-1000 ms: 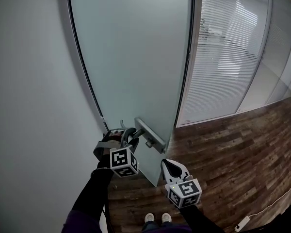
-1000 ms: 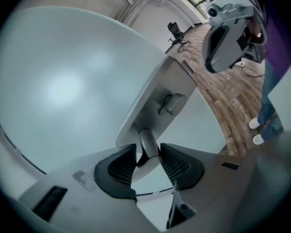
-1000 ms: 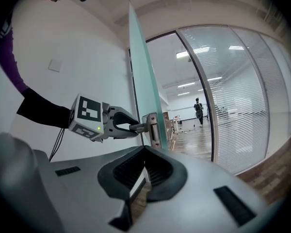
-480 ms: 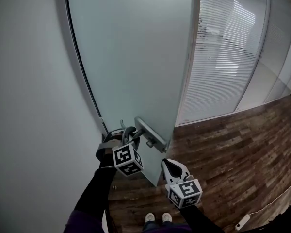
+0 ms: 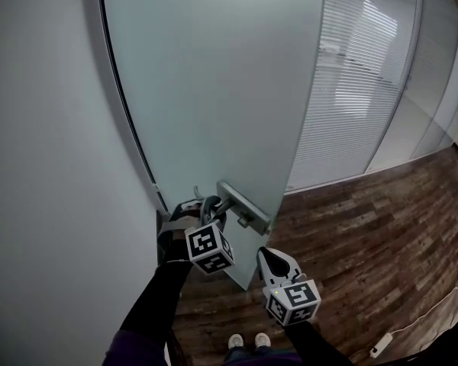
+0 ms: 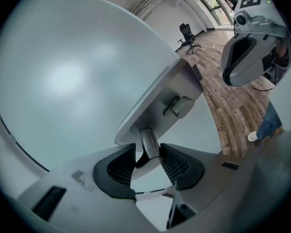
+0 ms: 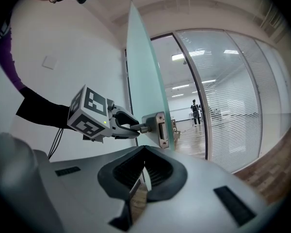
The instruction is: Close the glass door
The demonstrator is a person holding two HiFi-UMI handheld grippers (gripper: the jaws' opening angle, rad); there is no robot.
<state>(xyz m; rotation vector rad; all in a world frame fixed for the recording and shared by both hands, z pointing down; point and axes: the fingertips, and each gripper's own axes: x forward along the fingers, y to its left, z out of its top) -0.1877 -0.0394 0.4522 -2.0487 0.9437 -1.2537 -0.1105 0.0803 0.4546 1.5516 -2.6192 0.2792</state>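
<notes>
Head view takes in the frosted glass door [image 5: 214,90] from above. Its top runs out of the picture and its lower corner ends behind the two marker cubes. The door stands ajar, with its free edge in front of the blind-covered glass partition [image 5: 366,90], and the door handle [image 5: 244,204] sits low on that edge. From here the left gripper [image 5: 214,208] covers the near end of the handle, so the grip itself is hard to read.

Left gripper view settles it. The handle's round metal neck [image 6: 149,147] stands between the fingers [image 6: 177,166], which have just been closing and now press on it from both sides. The lock plate and a small turn knob [image 6: 179,106] show above, while the lever's far end is lost against the pale glass. The right gripper [image 6: 247,52] hangs in the upper right, clear of the door, over the wood floor [image 6: 228,96]. A shoe and a trouser cuff are half cut off at the edge.

Right gripper view shows its own fingers [image 7: 162,171] closed together with nothing between them, pointing at the door's thin edge [image 7: 143,72]. The left gripper [image 7: 131,127] reaches in from a dark sleeve [image 7: 39,110]. Beyond the doorway a distant person [image 7: 195,110] is too small to make out. No view shows the hinge side or where the door would meet its frame.
</notes>
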